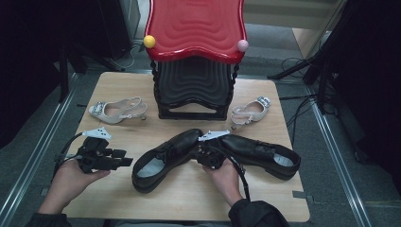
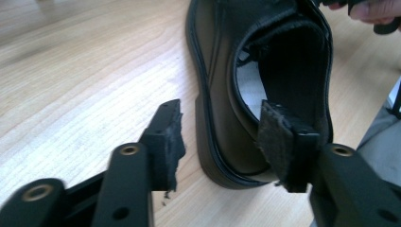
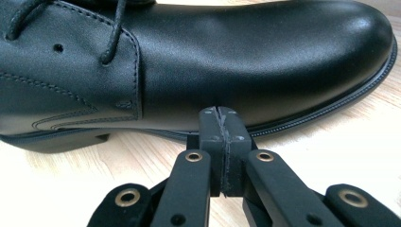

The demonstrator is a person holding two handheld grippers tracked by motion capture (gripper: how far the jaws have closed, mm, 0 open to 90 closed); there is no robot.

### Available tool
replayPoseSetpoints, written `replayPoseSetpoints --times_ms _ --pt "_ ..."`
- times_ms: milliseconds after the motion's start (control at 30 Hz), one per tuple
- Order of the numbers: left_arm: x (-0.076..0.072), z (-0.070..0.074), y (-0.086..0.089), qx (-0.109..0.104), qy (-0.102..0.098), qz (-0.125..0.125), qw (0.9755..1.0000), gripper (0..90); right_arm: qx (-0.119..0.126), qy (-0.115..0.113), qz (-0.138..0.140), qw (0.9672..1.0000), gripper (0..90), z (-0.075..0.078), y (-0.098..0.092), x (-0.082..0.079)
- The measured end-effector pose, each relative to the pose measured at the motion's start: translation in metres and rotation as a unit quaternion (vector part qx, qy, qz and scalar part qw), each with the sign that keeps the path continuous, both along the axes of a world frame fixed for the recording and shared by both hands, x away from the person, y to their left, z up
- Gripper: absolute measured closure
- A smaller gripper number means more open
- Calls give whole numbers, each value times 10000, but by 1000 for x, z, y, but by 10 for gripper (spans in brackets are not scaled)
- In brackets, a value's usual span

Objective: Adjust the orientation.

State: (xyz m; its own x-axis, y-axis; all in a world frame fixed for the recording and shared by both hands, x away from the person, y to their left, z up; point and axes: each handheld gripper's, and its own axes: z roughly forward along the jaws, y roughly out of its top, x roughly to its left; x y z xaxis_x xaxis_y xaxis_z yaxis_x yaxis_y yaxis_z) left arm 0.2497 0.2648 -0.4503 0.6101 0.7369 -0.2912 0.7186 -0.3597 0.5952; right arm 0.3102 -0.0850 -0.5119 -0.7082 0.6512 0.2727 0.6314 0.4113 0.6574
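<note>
The wooden table (image 1: 265,94) carried a red-topped stool (image 1: 196,28) at the back and two black shoes toe to toe up front. The left black shoe (image 1: 163,158) lay heel toward the left gripper (image 2: 220,142), whose parted jaws straddled that heel without pressing. The right gripper (image 3: 221,142) was clenched on nothing, its tips just beside the left black shoe's sole.
</note>
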Motion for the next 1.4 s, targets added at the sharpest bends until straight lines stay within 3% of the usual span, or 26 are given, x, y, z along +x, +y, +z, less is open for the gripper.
replayPoseSetpoints --times_ms 100,200,300,400,533,733,833,933,1400 --pt "1 -3 1 -32 18 -8 10000 675 0 18 7 10000 900 0 2 2" --pt "4 -10 3 -57 158 -102 9998 725 28 70 -5 10000 900 1 4 5" --pt "5 -11 4 -153 167 -101 9997 786 51 66 25 10000 900 2 4 5" --pt "5 -11 3 -157 80 -132 9998 840 171 49 58 9998 900 9 5 -1" --pt "8 -16 -3 -123 144 -235 9995 893 289 40 142 9995 900 16 6 -10" --pt "10 -25 -16 16 209 -391 9990 900 307 93 324 9990 900 17 12 -22" --pt "11 -28 -21 78 269 -360 9990 900 266 130 547 9981 900 16 23 -29" --pt "12 -31 -24 157 335 -349 9987 900 214 66 575 9981 900 15 27 -31" --pt "6 -32 -48 87 413 -489 9979 900 155 -24 293 9994 900 16 20 -19"
